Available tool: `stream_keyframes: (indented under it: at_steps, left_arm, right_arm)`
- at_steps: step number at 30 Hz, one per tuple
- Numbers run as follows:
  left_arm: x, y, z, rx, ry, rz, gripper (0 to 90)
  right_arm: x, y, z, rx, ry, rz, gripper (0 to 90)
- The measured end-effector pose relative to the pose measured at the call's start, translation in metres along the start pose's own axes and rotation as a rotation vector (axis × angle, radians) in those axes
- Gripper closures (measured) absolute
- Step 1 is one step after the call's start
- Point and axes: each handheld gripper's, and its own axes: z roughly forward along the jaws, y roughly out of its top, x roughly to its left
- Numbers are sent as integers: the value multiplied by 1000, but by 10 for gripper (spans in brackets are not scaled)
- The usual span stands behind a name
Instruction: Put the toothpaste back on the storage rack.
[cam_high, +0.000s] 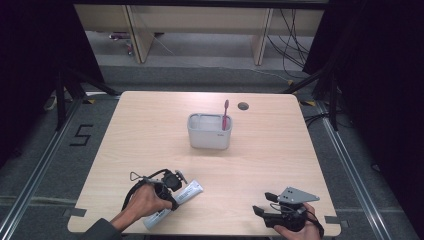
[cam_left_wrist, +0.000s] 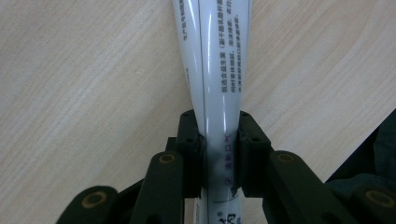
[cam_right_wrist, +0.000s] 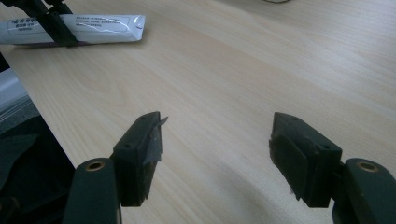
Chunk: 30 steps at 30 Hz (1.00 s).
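The left claw (cam_left_wrist: 218, 154) is clamped across a white toothpaste tube (cam_left_wrist: 219, 70) — its pads press the tube's sides, and the tube runs away from the jaws, lying flat on the counter (cam_high: 150, 130) near the front left edge. The right claw (cam_right_wrist: 224, 149) stands wide with nothing between its jaws — low over bare wood, well apart from the tube.

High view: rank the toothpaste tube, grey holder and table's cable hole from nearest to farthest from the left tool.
1. toothpaste tube, clamped in the left tool, front left.
2. grey holder, table middle.
3. cable hole, far edge, right of middle.
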Motion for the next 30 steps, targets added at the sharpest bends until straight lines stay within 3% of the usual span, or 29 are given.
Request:
stream_keyframes:
  at_steps: [2, 3, 9, 15, 24, 28, 30]
  left_arm:
    - [-3, 1, 0, 7, 2, -10, 740]
    - [-1, 2, 0, 12, 11, 23, 741]
    - [-4, 5, -1, 29, 23, 50, 748]
    - [-3, 6, -1, -4, 33, 56, 751]
    - [9, 7, -19, -141, 14, -2, 751]
    - [13, 7, -26, -190, 1, -19, 751]
    - [15, 8, -27, -201, 3, -9, 751]
  right_arm:
    - [-1, 0, 0, -4, -1, -11, 348]
    - [-1, 0, 0, -5, -5, -11, 348]
    - [-1, 0, 0, -6, -4, -11, 348]
    - [-1, 0, 0, -4, 5, -5, 348]
    - [-1, 0, 0, -5, -2, -11, 348]
    - [-1, 0, 0, -6, 0, -9, 348]
    - [-2, 0, 0, -1, 2, -11, 348]
